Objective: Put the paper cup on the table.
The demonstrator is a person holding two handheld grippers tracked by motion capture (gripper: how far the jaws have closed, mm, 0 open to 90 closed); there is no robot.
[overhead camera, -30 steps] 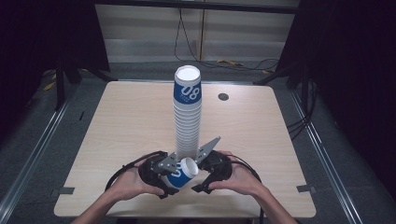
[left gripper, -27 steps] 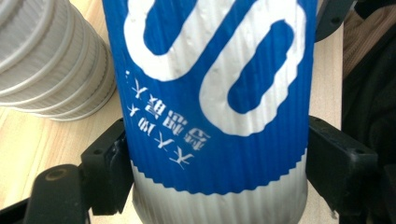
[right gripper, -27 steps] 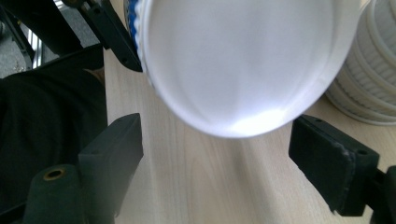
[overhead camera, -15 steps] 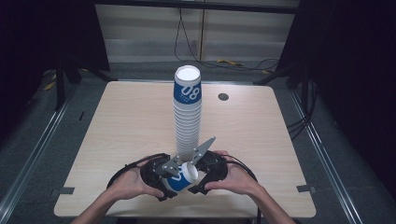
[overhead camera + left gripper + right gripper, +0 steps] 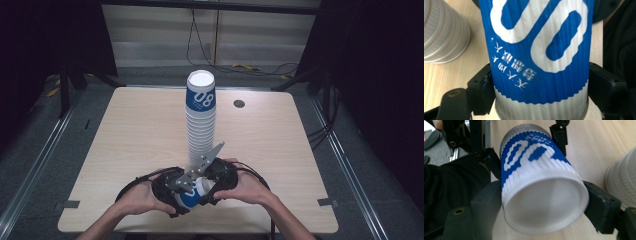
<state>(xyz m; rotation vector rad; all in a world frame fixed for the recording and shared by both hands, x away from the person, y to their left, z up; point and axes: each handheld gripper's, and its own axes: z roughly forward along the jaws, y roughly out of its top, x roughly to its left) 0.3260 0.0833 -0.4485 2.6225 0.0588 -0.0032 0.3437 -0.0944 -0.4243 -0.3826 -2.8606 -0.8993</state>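
Closing in since a second ago, the right gripper [image 5: 202, 187] now clamps the blue cup [image 5: 192, 196], also held by the left gripper [image 5: 182, 192], at 6 o'clock from the cup stack [image 5: 201, 125] on the table [image 5: 135, 135], probably for passing it over.

**Cup crowds both claw views, edges cut the rest**

In the left gripper view, the blue-and-white paper cup [image 5: 539, 57] runs off the top and bottom edges, so neither of its ends shows, and its small white print is slightly blurred. The cup stack [image 5: 444, 30] is cut by the left edge there. In the right gripper view, the cup's near end is soft with blur. From the high view, the hands and claws cover most of the cup [image 5: 192, 195] and the foot of the stack.
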